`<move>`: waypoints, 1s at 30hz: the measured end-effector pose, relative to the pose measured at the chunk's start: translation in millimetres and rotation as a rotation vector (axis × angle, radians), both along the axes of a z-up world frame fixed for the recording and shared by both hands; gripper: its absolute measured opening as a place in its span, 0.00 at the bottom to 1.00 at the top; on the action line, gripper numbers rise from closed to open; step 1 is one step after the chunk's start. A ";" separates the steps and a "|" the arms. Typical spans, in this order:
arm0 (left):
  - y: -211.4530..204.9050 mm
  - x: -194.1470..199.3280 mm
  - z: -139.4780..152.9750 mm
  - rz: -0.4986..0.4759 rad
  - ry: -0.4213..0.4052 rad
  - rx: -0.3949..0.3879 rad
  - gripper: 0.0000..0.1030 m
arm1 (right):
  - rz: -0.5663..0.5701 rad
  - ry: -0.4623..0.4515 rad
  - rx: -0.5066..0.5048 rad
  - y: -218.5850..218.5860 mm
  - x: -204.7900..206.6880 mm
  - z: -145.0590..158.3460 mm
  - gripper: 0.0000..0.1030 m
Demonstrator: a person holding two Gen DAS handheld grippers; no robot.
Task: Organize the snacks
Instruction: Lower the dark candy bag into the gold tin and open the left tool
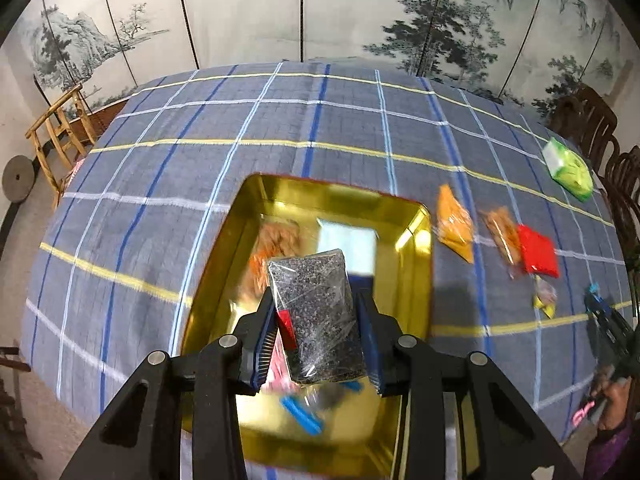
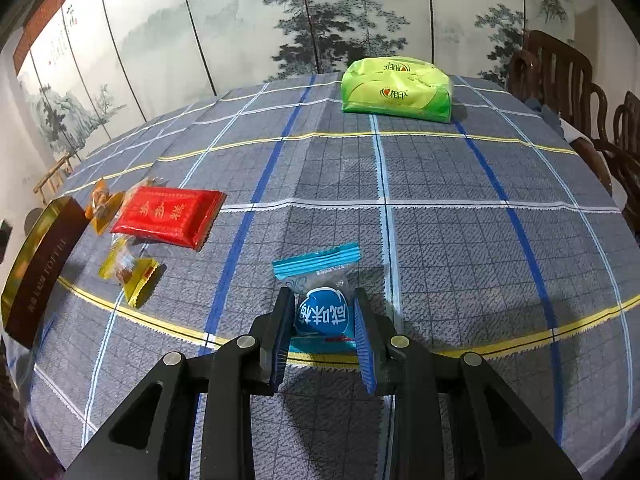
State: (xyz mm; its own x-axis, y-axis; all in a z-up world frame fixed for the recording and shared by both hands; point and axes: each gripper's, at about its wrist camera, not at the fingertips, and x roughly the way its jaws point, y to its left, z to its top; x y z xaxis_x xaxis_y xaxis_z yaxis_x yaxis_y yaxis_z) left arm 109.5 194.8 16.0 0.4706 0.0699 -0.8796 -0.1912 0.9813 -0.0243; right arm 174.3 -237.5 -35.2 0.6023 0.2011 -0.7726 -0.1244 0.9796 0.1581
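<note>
My left gripper (image 1: 316,320) is shut on a clear packet of dark sesame bar (image 1: 316,312) and holds it above the open gold tin (image 1: 420,240). A blue-wrapped snack (image 1: 302,414) and pink and orange wrappers lie in the tin. My right gripper (image 2: 324,320) is shut on a blue-and-clear wrapped sweet (image 2: 322,300) just above the checked cloth. The tin's brown side (image 2: 38,268) shows at the far left of the right wrist view.
On the cloth lie a red packet (image 2: 168,216), an orange sweet (image 2: 102,204), a yellow-wrapped sweet (image 2: 128,272) and a green tissue pack (image 2: 396,88). Dark wooden chairs (image 2: 568,80) stand at the right edge. A folding screen stands behind the table.
</note>
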 end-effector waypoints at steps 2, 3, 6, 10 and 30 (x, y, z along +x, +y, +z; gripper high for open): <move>4.6 10.9 -4.7 -0.002 -0.001 0.013 0.33 | 0.000 0.000 -0.002 0.1 0.0 0.0 0.29; 6.4 18.7 -8.4 -0.008 0.001 0.024 0.33 | -0.001 0.000 -0.006 1.4 -0.1 0.2 0.29; 10.5 35.3 -16.3 -0.026 0.002 0.039 0.33 | 0.000 0.000 -0.011 1.4 0.0 0.1 0.29; 14.7 56.4 -27.8 -0.037 0.014 0.050 0.33 | -0.002 0.000 -0.018 3.9 0.1 0.3 0.29; 17.7 78.1 -53.4 -0.037 0.035 0.075 0.34 | -0.002 0.000 -0.021 4.3 0.0 -0.2 0.29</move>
